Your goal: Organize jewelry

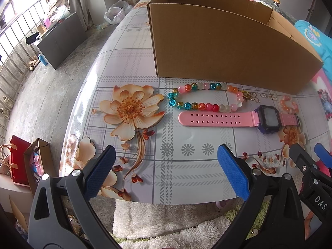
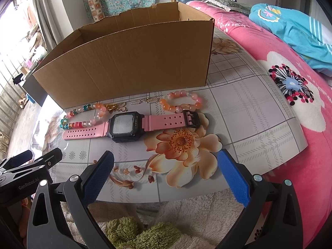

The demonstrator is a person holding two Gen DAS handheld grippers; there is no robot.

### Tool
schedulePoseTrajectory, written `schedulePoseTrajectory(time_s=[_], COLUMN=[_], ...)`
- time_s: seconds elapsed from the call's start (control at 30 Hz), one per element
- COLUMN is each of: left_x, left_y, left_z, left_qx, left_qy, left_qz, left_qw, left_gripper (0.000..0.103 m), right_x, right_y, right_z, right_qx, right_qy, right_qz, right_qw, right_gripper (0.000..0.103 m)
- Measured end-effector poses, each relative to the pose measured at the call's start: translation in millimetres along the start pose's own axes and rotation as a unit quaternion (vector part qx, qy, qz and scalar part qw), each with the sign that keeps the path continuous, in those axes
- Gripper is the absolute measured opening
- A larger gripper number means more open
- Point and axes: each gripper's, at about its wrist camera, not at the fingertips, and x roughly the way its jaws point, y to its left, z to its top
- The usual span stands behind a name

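Four pieces of jewelry lie on the flowered bench (image 1: 186, 166) in front of an open cardboard box (image 1: 217, 47).

A pink-strapped watch (image 2: 124, 126) lies flat, nearest the tongs. Just behind it, toward the box, a multicolored bead bracelet (image 1: 205, 99) with a gold clasp sits at the left. A smaller pink-and-orange bead bracelet (image 2: 181, 103) sits at the right. Small silver pieces (image 2: 144, 101) lie between the two, close to the box wall. The left tongs (image 1: 166, 168) and right tongs (image 2: 166, 170) hover over the bench's near edge, each with blue pads spread wide apart and gripping nothing. A pink floral bed (image 2: 300, 103) lies to the right.
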Motion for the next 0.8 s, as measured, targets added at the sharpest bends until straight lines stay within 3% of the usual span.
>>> schedulePoseTrajectory(time_s=[0.8], left_x=[0.2], left_y=[-0.7], left_z=[-0.1], left_qx=[0.000], left_qy=[0.002], left_qz=[0.000], left_qw=[1.0000], left_gripper=[0.095], right_x=[-1.8], right_y=[-5.3], right_z=[-0.5], right_qx=[0.003], right_qy=[-0.005], right_qz=[0.001], right_qw=[1.000], right_gripper=[0.098])
